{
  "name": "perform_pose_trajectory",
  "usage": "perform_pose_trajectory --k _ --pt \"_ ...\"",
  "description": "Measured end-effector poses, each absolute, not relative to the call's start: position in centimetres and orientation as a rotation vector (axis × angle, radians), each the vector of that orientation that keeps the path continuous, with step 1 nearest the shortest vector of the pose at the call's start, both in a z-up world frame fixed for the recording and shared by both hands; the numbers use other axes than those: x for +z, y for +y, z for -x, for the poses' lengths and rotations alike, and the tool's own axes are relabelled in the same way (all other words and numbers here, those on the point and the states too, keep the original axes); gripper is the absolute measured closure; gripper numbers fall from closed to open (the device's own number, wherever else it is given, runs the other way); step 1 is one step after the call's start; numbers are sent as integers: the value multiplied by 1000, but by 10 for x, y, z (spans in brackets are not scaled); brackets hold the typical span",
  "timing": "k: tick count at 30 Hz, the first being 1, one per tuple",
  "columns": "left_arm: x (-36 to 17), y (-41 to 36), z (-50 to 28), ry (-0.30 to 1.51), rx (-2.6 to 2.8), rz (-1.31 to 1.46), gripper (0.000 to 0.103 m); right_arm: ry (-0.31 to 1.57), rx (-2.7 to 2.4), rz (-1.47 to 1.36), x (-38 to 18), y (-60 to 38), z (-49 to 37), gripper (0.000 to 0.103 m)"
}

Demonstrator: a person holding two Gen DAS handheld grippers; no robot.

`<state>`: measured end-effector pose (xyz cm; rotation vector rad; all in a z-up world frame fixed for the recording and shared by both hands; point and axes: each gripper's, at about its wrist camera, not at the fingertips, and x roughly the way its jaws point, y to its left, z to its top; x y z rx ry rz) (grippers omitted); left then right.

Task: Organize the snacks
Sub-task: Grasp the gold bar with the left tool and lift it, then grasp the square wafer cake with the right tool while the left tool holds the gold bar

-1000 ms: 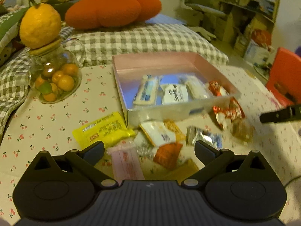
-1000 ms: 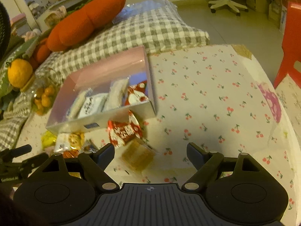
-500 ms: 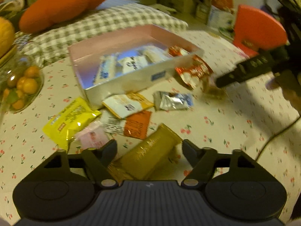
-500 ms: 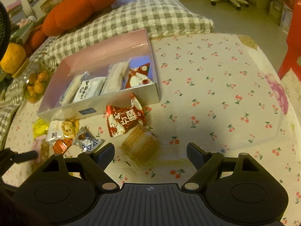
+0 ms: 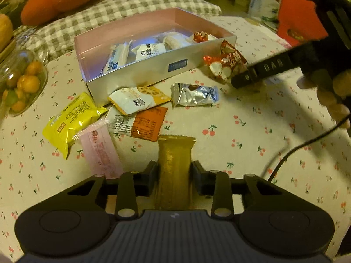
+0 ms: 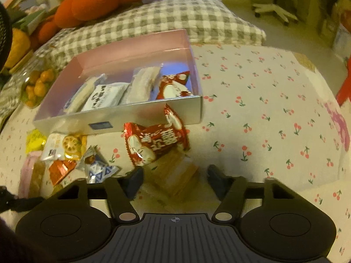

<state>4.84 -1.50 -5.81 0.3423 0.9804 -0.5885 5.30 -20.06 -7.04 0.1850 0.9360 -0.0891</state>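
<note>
My left gripper is shut on a golden ribbed snack pack that lies on the cherry-print cloth. A pink-lined silver box holds several white packs and a red one. My right gripper is open, its fingers on either side of a clear-wrapped tan biscuit pack. A red snack bag lies just beyond it, against the box. The right gripper's finger also shows in the left wrist view, beside the red bag.
Loose packs lie in front of the box: yellow, pink, orange and white, white and orange, silver and blue. A glass jar of small oranges stands left. A checked cushion lies behind.
My left gripper has closed onto the golden pack. My right gripper has moved down and forward, and its fingers have narrowed around the tan biscuit pack.
</note>
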Motion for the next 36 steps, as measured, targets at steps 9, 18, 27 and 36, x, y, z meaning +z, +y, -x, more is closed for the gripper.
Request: perform_pose_trajectory --k 9,18,27,36 --pt "-59 -24 -49 975 -480 -211 75 951 33 -143 -70 -201 -27 47" --pt "-65 -26 -45 890 -448 -156 64 905 93 -150 -70 -209 -2 39" --pt "-71 -21 -23 825 -461 -158 45 836 109 -98 -80 -206 26 27" --pt "-75 -22 -7 756 -440 -155 53 775 74 -2 -87 -190 27 27"
